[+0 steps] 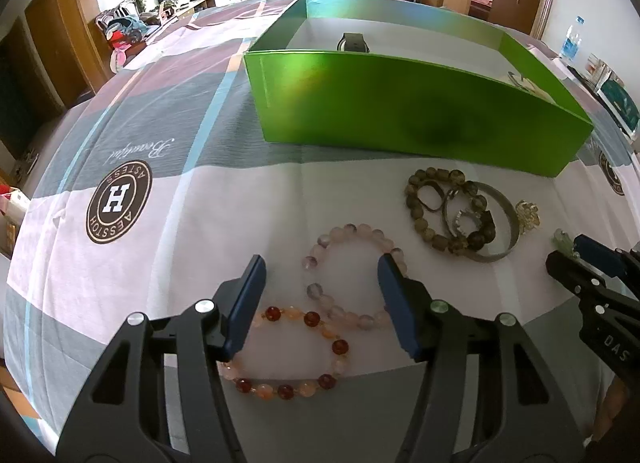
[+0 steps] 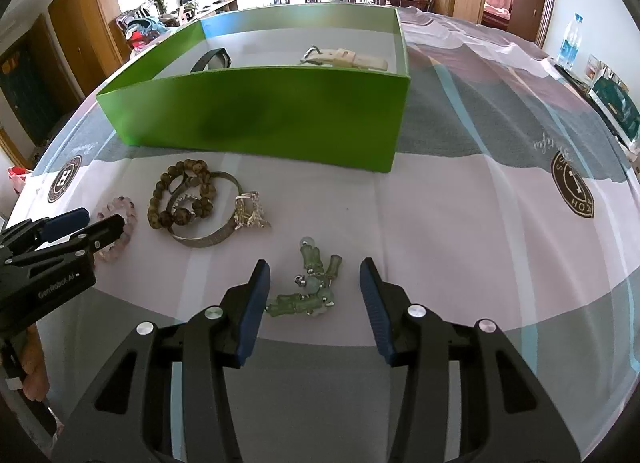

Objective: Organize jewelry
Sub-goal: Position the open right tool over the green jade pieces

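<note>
Green box (image 2: 256, 119) holds two watches; bracelets, bangle (image 2: 212, 237), rings left on cloth. Left gripper (image 1: 320, 283) open over pink beads (image 1: 352, 239); right gripper (image 2: 314, 287) open around jade bracelet (image 2: 312, 291).

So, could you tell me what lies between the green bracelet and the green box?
Only bare tablecloth, seen in the right wrist view; the green bracelet and the green box have nothing between them.

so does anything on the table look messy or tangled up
Yes: the brown bead bracelet, silver bangle and small rings lie heaped on one another near the green box. The green bracelet lies bunched up. Nothing looks broken or spilled.
</note>
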